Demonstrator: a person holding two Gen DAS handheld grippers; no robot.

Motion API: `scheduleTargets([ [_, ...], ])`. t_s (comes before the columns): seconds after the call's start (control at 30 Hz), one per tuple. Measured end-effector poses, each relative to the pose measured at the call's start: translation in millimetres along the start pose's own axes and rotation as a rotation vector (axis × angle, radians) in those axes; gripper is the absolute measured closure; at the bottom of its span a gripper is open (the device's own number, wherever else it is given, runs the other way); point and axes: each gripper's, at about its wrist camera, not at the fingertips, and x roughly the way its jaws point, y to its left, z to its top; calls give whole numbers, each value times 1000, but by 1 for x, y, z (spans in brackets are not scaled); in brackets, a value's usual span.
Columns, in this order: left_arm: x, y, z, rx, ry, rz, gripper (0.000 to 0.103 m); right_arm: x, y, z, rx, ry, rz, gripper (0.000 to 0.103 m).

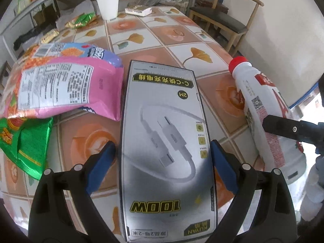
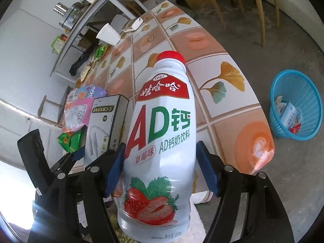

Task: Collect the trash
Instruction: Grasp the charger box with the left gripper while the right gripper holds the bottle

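A silver charging-cable box (image 1: 164, 141) lies lengthwise between the blue pads of my left gripper (image 1: 164, 154), which is shut on it above the patterned table (image 1: 162, 38). The same box (image 2: 105, 121) shows in the right wrist view, tilted, with one of the left gripper's pads (image 2: 78, 154) beside it. My right gripper (image 2: 160, 154) is shut on a white AD calcium milk bottle (image 2: 162, 133) with a red cap, held past the table's near edge. That bottle (image 1: 261, 109) appears at the right of the left wrist view with a black finger across it.
A pink snack bag (image 1: 66, 85) and a green wrapper (image 1: 26, 147) lie left of the box. A paper cup (image 1: 108, 5), more wrappers (image 1: 83, 19) and a white packet (image 1: 138, 11) sit at the far end. A blue basket (image 2: 311, 101) holding trash stands on the floor at right. A wooden chair (image 1: 222, 18) stands beyond the table.
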Motion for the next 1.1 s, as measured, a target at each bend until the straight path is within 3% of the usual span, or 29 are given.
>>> scheduleTargets([
  [0.3,0,-9,-1,42,-22,18,19,4,8,-2,-27,-34,-53,35],
  [0.4,0,-10,-2,42,-28,23,20,4,7,-3,-19,-39,-50,41],
  [1.1,-22,-17,-4,56,-87,4,21,-14,-2,-7,40,-78,-2,43],
])
